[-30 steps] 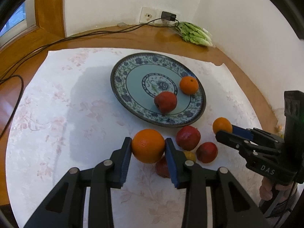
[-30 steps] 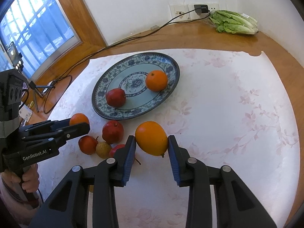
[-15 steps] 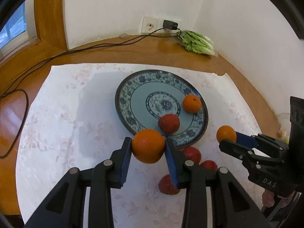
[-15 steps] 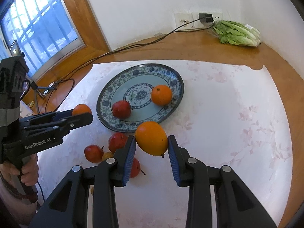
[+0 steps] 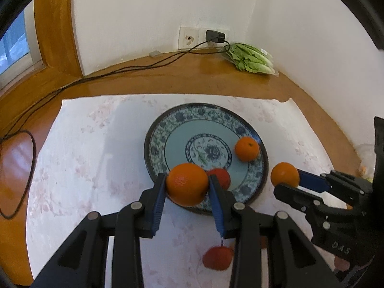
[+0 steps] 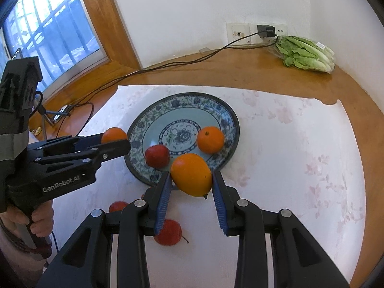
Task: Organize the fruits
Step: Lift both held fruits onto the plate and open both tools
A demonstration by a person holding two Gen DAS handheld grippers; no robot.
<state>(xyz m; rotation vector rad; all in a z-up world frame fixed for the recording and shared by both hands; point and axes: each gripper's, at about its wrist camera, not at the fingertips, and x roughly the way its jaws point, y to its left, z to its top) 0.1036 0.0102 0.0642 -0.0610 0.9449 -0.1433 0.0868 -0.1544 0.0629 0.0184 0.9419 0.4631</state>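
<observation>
Over our cloth-covered worktop (image 6: 288,156), each hand-held gripper clamps fruit above the plate (image 5: 158,144) edge: left (image 5: 187,184) an orange (image 5: 187,183), right (image 6: 191,178) a mango (image 6: 191,175); the plate holds a mandarin (image 6: 210,139) and an apple (image 6: 157,155).

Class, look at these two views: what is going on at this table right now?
A person is sorting fruit onto a blue patterned plate using two handheld grippers. The left gripper is shut on an orange, and the right gripper is shut on an orange-yellow fruit, both held near the plate's front edge. A small orange and a red fruit already sit on the plate; more red fruit waits on the cloth.
</observation>
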